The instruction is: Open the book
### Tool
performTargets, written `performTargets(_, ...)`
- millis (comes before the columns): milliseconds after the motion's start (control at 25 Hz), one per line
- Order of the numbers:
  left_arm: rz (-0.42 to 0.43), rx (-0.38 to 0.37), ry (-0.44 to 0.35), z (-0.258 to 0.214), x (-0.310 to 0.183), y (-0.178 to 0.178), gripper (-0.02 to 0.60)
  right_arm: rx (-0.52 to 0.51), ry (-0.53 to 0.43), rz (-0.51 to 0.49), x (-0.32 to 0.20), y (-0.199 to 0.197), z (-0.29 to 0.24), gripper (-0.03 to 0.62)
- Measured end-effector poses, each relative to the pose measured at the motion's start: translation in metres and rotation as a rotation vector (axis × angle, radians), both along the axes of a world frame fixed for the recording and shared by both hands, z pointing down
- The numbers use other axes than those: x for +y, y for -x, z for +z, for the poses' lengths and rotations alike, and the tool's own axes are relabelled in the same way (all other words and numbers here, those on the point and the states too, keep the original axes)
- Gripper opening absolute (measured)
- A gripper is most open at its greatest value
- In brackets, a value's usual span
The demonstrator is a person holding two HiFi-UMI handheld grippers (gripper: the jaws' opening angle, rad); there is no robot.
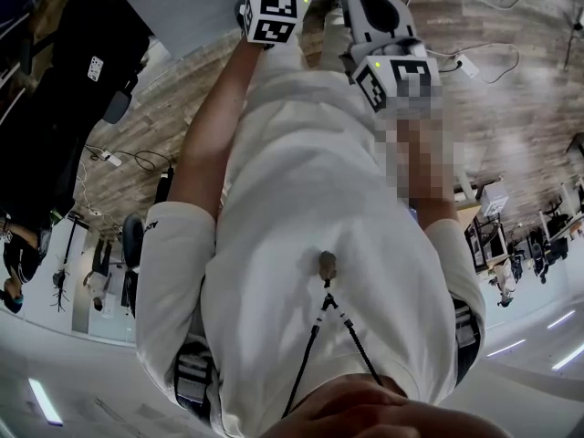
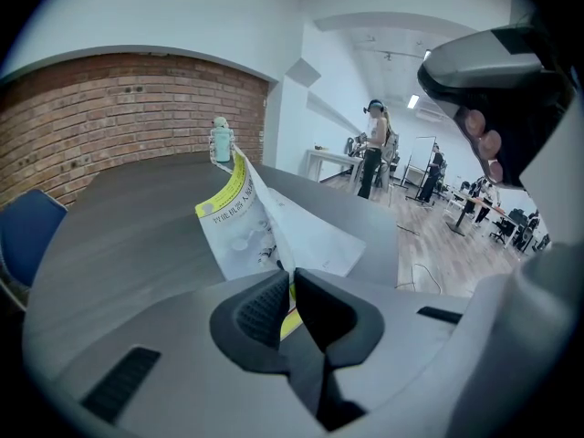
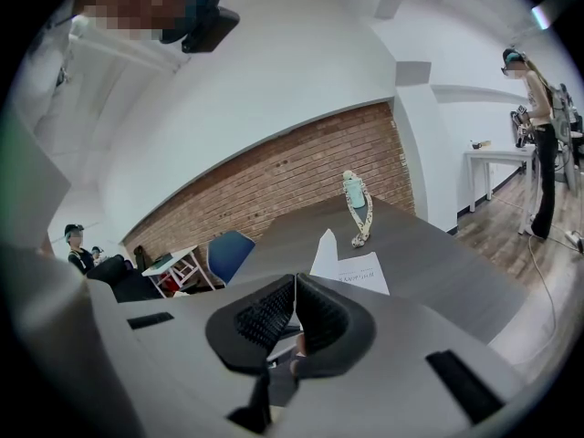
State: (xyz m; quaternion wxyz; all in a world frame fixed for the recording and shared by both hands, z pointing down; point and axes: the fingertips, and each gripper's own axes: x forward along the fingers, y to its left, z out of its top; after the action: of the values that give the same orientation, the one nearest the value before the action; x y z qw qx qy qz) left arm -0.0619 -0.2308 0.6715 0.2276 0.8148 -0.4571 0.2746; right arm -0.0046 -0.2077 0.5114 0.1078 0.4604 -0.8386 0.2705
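- Book (image 2: 260,226) lies on a smooth grey table (image 2: 128,235): thin and glossy, with a white cover and a yellow band, its leaves lifted in a curved fan.
- Left gripper (image 2: 292,281) pinches its ribbed black pads tight on the yellow-edged cover.
- Right gripper (image 3: 294,290) nips a thin white page edge, jaws nearly together.
- A pale bottle (image 2: 221,140) stands at the table's far end, before a rough brick wall (image 2: 119,108).

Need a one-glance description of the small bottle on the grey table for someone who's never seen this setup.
Find the red brick wall, then the dark grey table in front of it. Near the table's far edge, past the white book, stands a small pale-green bottle: the table's only bottle, with a beaded cord trailing down from it.
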Motion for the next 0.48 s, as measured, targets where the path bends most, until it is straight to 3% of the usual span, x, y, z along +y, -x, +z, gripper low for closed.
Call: performTargets(480,0.016,0.010,0.016,0.004,0.005,0.028,0.040,0.012,-0.007,0.023,0.002,0.027,0.000,0.037)
